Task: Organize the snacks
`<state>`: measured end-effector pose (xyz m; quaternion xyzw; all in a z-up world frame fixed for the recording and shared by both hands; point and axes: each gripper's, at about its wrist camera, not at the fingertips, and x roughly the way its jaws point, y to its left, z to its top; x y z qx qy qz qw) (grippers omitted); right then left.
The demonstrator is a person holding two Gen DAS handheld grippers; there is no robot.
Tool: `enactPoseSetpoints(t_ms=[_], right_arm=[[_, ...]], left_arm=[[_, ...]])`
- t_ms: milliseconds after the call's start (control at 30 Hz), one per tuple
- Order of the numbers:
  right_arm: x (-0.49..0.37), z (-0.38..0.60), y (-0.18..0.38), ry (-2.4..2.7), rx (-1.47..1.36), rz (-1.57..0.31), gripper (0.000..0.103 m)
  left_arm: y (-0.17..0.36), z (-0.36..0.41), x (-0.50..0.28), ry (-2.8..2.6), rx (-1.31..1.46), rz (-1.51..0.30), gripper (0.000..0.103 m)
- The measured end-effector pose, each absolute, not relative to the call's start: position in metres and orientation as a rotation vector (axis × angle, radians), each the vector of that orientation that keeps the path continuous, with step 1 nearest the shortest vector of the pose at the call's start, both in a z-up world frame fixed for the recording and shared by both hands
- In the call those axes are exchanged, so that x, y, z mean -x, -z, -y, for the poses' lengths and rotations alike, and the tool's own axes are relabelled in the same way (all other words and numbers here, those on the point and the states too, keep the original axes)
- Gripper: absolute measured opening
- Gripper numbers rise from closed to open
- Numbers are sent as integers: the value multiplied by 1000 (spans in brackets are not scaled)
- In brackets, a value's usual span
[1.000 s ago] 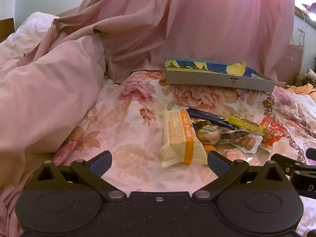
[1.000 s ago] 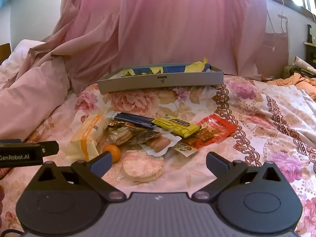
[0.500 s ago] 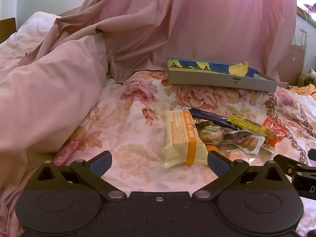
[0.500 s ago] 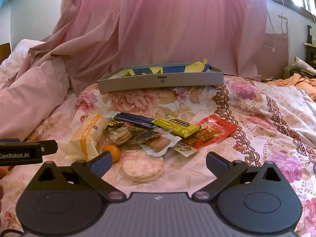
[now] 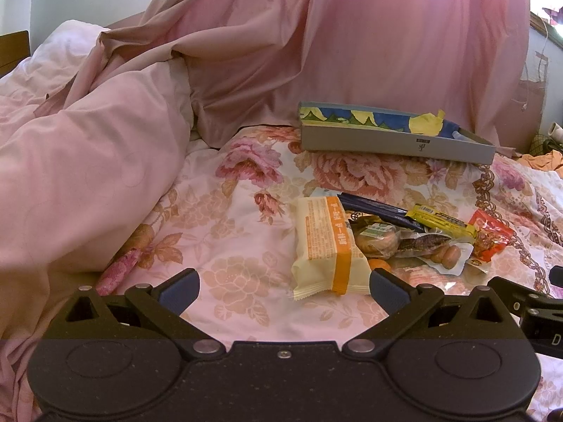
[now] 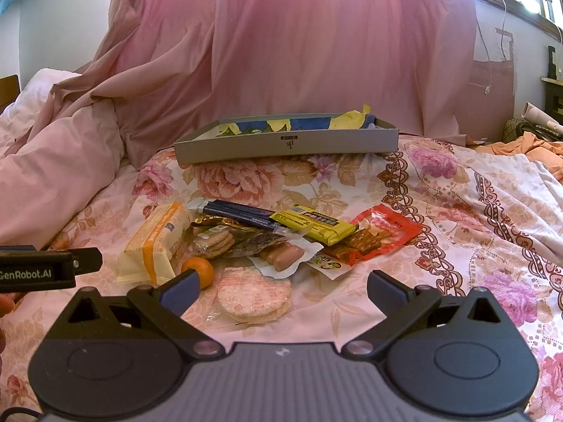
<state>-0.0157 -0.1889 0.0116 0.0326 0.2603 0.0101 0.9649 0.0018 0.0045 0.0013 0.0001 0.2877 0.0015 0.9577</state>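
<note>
Grey tray (image 6: 285,146) waits far; both hand-held grippers, left (image 5: 283,286) and right (image 6: 281,286), released, no snack (image 6: 253,293) yet picked

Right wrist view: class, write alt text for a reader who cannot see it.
An open hand-held gripper hovers before a pile of snacks on a floral bedspread. A shallow grey box sits behind, against pink drapery.

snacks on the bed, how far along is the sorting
Nothing looks done: the grey box shows no snacks from here, though its floor is mostly hidden. In hand: nothing; the left gripper and right gripper have open jaws. Left: the whole pile, including the cream-and-orange packet, yellow bar, red packet, orange and rice crackers.
</note>
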Motion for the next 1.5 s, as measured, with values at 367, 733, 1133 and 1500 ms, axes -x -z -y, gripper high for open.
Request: enactPoseSetpoints(t_ms=[367,733,1133,1500], right_arm=[[16,189,-12,-20,-64,-526,103],[16,189,-11,-19,-63,-526,103],[16,188,-10,-19,-61,-526,103],[10,186,-16,-14,-50,-529,103]], left_arm=[[-1,-4,-2,-4,0,-584,102],[-1,-4,-2,-5,0,-585,102],[-1,-6,-2,-4,-5,-583,102],[5,-11,-20,-6,-44,-617,102]])
